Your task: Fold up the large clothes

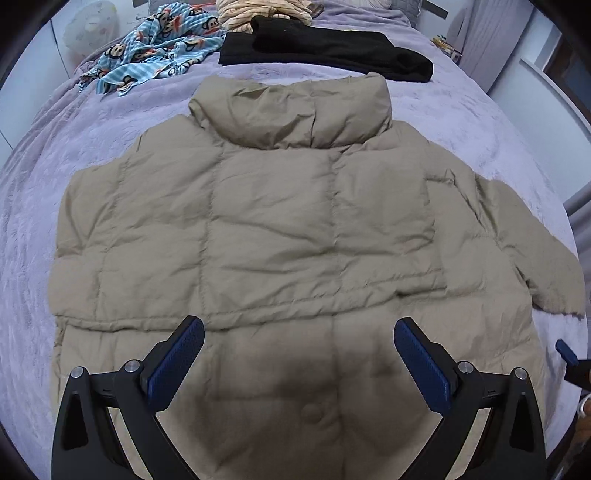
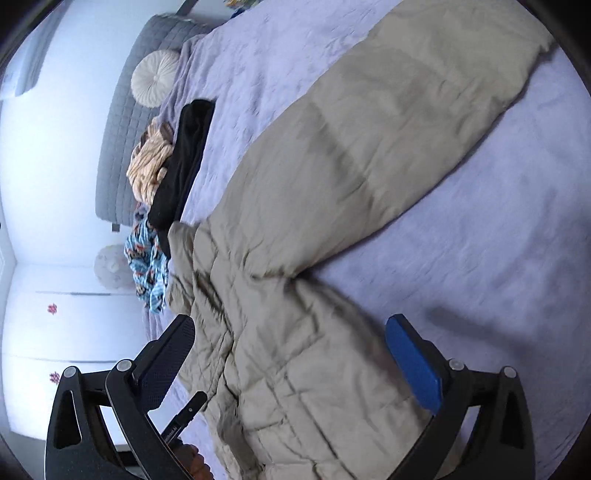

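clutter occupied the far edge of the bed (image 1: pixel 110 122): a folded black garment (image 1: pixel 325 48) lay just beyond the jacket's collar, a blue cartoon-print cloth (image 1: pixel 155 51) sat toward the far left corner, and a striped beige item (image 1: pixel 243 14) lay behind the black garment. in the right wrist view a round white cushion (image 2: pixel 155 77) leaned against the grey quilted headboard (image 2: pixel 125 122). none of these touched the jacket's body.

the tan puffer jacket (image 1: pixel 266 229) lay flat across the middle of the lavender bedcover, back side up. its long axis ran from the near edge to the far edge, collar pointing toward the headboard. one sleeve (image 2: pixel 406 122) extended out toward the right edge.

the left gripper (image 1: pixel 299 358) hovered over the jacket's near hem, jaws spread wide, nothing between the pads. the right gripper (image 2: pixel 291 362) hung above the jacket's right side, jaws likewise spread wide and empty.
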A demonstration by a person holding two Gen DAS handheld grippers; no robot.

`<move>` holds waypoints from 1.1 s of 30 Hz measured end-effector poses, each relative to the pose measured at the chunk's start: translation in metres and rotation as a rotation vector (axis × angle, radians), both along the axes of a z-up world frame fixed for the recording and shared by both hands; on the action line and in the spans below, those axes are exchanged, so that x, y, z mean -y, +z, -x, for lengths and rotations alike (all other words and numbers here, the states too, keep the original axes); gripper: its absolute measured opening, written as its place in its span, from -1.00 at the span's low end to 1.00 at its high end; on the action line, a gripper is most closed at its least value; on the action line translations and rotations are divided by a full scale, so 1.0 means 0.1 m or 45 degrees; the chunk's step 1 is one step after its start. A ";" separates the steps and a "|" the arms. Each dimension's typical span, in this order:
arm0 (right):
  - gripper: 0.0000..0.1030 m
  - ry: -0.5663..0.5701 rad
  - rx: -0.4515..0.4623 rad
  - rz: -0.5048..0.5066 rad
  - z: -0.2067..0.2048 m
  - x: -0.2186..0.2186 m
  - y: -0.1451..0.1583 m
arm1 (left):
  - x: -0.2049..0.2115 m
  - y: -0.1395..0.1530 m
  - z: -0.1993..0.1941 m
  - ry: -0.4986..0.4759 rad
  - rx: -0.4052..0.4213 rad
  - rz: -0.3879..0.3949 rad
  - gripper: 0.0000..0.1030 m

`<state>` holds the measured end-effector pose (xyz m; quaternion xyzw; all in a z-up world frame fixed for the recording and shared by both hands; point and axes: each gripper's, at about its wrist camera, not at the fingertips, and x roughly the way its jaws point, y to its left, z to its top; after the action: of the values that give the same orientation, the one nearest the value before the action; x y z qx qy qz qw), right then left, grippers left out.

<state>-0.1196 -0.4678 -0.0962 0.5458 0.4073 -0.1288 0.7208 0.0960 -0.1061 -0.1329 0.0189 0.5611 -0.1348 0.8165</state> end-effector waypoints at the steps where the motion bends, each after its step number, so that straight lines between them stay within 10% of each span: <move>1: 1.00 -0.031 -0.015 0.016 0.05 0.15 0.01 | 0.05 0.00 -0.07 0.011 0.025 0.001 1.00; 5: 1.00 -0.129 -0.034 0.040 0.25 0.60 0.02 | 0.32 0.00 -0.54 0.078 0.206 -0.080 1.00; 10: 1.00 -0.203 -0.013 0.006 0.42 0.94 -0.08 | 0.69 -0.29 -0.97 0.077 0.169 -0.126 1.00; 26: 0.99 -0.534 0.196 -0.134 0.38 1.94 -0.34 | 1.13 0.00 -0.61 -0.085 0.113 -0.012 1.00; 27: 0.89 -0.563 0.214 -0.164 0.35 1.97 -0.34 | 1.09 0.04 -0.60 -0.079 0.117 -0.011 1.00; 30: -0.58 -0.570 0.275 -0.283 0.20 1.99 -0.39 | 0.92 0.12 -0.58 -0.044 0.123 -0.009 1.00; 33: -0.83 -0.524 0.383 -0.363 0.01 1.95 -0.35 | 0.67 0.21 -0.57 0.014 0.124 -0.006 1.00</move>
<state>-0.1201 -0.6624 -0.1310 0.7256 0.1906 -0.1316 0.6479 0.1533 -0.1733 -0.1123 0.0243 0.5210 -0.1280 0.8435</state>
